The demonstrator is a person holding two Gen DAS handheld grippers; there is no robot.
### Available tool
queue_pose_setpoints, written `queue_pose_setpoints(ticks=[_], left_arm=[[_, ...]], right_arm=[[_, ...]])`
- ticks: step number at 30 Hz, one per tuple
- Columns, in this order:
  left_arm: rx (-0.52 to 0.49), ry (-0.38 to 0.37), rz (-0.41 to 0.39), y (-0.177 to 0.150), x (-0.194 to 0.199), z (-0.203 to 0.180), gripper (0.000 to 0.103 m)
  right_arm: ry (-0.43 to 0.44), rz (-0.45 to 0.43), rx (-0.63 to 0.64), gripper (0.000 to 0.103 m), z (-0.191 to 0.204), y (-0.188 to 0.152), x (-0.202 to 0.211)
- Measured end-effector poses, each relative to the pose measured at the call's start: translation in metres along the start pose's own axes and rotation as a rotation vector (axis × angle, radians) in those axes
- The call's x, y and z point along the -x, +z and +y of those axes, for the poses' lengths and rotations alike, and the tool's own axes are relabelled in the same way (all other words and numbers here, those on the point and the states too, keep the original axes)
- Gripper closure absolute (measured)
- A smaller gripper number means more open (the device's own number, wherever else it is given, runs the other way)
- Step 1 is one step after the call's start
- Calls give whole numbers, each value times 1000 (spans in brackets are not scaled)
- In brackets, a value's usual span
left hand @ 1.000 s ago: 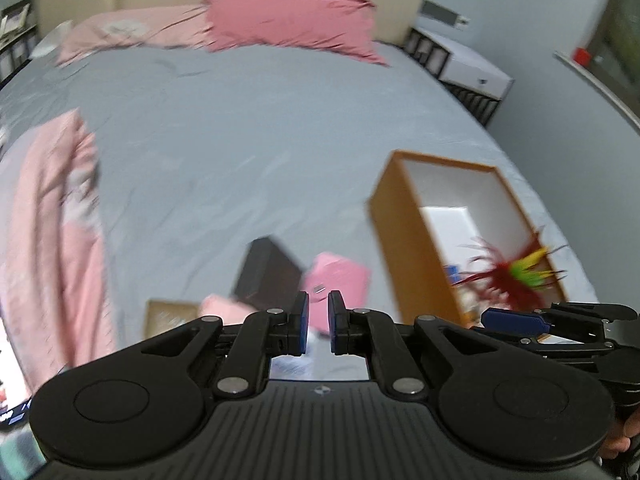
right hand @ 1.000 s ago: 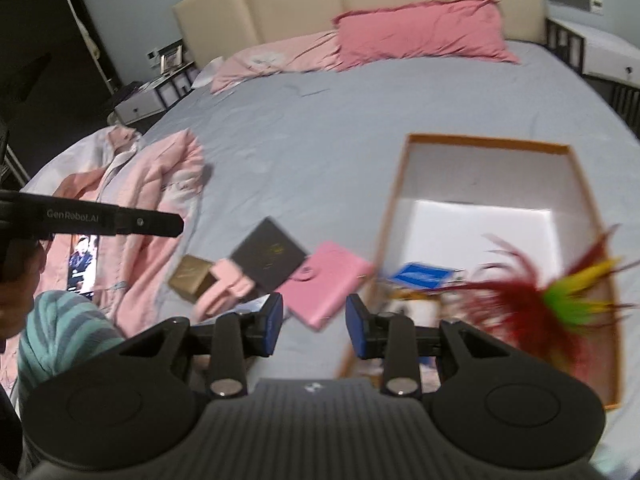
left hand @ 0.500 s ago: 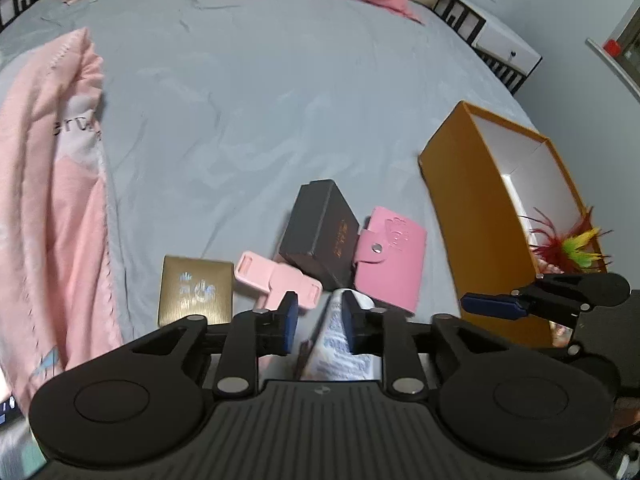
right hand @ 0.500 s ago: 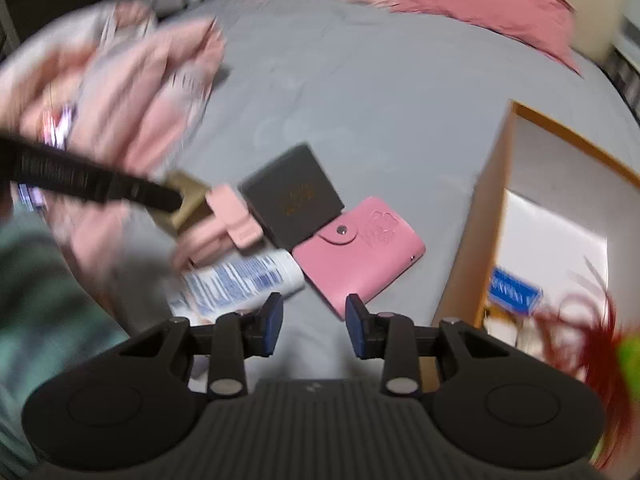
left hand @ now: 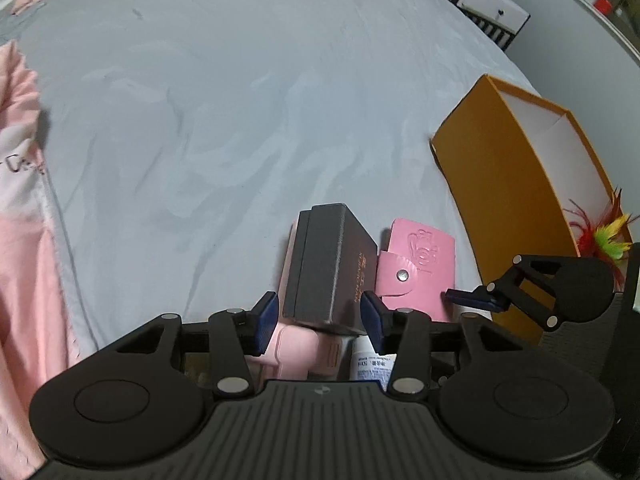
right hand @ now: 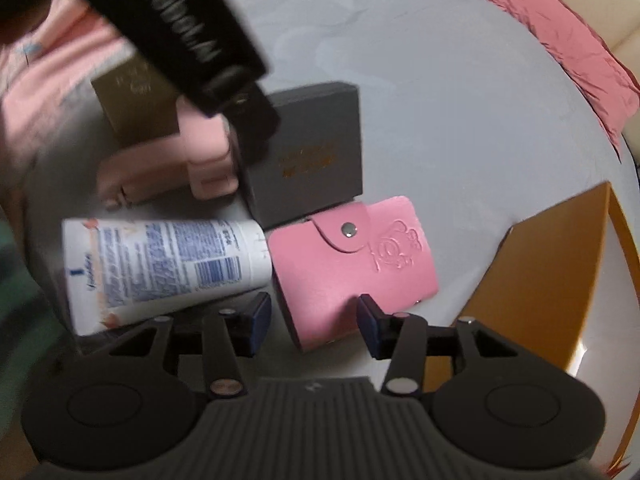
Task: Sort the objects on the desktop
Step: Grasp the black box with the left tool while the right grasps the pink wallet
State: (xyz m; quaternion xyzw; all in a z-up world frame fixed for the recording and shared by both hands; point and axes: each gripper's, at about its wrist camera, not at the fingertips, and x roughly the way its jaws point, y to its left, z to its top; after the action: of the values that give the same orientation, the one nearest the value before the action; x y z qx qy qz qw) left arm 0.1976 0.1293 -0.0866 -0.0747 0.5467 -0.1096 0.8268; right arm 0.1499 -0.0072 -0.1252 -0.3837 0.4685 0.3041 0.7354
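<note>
Right wrist view: right gripper (right hand: 314,326) gapes wide over the pink card wallet (right hand: 354,256).
Soft, light, likely slippery; pinching its long edges looks best. Left gripper (left hand: 320,322) also wide, astride the dark box (left hand: 332,264).

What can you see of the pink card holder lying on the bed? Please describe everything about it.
The pink card holder looks like smooth faux leather, closed by a flap with a metal snap, and an embossed bear figure marks its cover. It lies flat on the grey bedsheet, beside the dark grey box, which seems to touch its flap end. The white tube lies at its other side. The open right gripper hovers at its near corner.
</note>
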Motion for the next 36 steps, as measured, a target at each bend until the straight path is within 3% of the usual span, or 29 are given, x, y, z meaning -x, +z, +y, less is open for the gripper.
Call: queue_pose_setpoints(ticks=[8,16,22,27,30,36], left_arm=[[29,-48,56,8,-26,9,50],[49,-60,46,9,-27,7,53],[66,-78,19,6,-14,0,64],[92,-65,-31,3,0,-7,66],[94,-78,-60,1,9,-15,66],[76,-69,-74,-7,6,-38,66]], right_arm=[[-44,28,43,34,-4,8,-21],[-78,8,111,34,1,4,-25],[-61,-39,85,61,-2,-5,-5],[-64,-110,14,81,-16,-15,25],[-40,-155,-97,85,-39,-20,45],[165,-185,-434,87,-79,-34,77]])
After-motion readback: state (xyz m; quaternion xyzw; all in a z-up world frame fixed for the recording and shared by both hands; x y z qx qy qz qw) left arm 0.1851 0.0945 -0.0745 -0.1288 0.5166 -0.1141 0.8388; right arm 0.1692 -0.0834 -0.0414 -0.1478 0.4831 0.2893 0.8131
